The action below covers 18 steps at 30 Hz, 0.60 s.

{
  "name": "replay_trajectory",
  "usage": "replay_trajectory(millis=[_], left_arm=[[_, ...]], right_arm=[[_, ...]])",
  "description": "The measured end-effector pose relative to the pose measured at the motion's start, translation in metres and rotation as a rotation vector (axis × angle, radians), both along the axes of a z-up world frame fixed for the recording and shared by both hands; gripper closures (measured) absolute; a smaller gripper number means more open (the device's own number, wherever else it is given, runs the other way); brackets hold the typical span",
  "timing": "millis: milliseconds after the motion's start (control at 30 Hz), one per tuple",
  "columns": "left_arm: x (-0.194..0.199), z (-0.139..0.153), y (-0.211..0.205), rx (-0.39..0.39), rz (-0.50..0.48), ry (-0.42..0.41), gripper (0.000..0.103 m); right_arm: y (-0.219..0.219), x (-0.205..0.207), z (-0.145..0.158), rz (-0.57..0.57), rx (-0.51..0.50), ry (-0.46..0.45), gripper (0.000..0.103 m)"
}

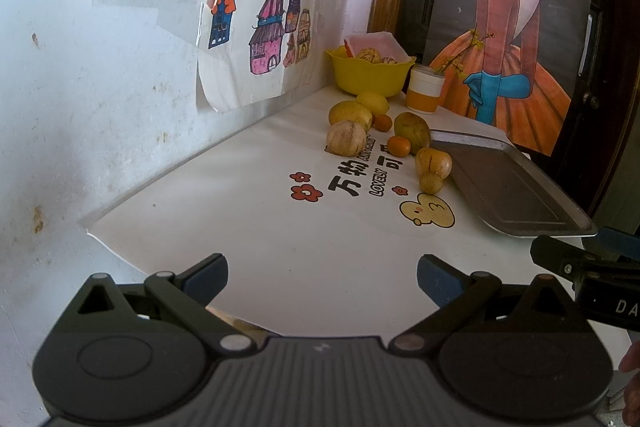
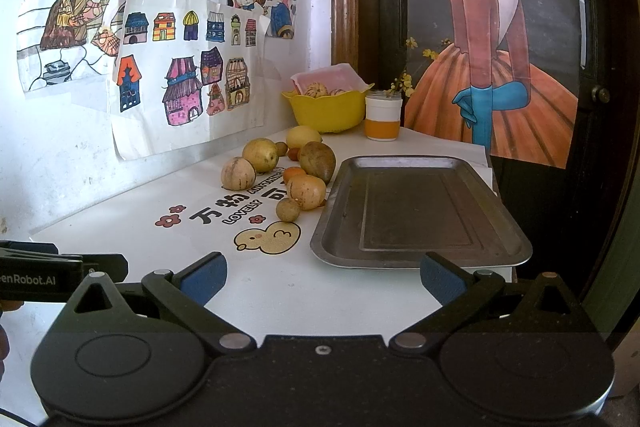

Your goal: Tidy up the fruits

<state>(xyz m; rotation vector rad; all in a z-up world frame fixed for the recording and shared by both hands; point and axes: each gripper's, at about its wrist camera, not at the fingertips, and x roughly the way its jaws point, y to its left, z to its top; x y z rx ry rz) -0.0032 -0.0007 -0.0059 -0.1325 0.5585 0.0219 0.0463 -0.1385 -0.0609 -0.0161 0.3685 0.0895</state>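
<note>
The left gripper (image 1: 322,277) hovers low over the near part of the white table (image 1: 248,227), its blue-padded fingers (image 1: 208,277) spread wide with nothing between them. The right gripper (image 2: 323,277) hangs beside it, just to its right, jaws likewise spread and empty; each gripper's black body shows at the edge of the other's view.

Straight ahead of the right gripper lies an empty metal tray (image 2: 420,211), flat on the table. To the left of the tray, ahead of both tools and well apart from them, sits a loose cluster of fruits (image 2: 280,171): a pale striped melon (image 2: 238,173), a yellow-green round fruit (image 2: 261,155), a lemon (image 2: 304,137), a dark green mango-like fruit (image 2: 318,161), a striped orange-yellow fruit (image 2: 306,191) just beside the tray's edge, a small round one (image 2: 288,209) nearest the grippers, and small orange ones partly hidden between.

Beyond the cluster, against the back wall, stands a yellow bowl (image 2: 328,113) holding more striped fruit, with an orange-and-white cup (image 2: 383,119) just to its right.
</note>
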Motion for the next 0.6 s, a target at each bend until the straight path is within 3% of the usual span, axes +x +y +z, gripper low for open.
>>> replay_trajectory(millis=[433,600], left_arm=[[0.001,-0.004,-0.001,-0.001,0.005,0.024,0.0],[0.022,0.007,0.005,0.009,0.005,0.08,0.0]], right_arm=[[0.004,0.002,-0.001,0.014,-0.013,0.005,0.001],[0.007,0.021,0.016,0.138,-0.058,-0.011,0.001]])
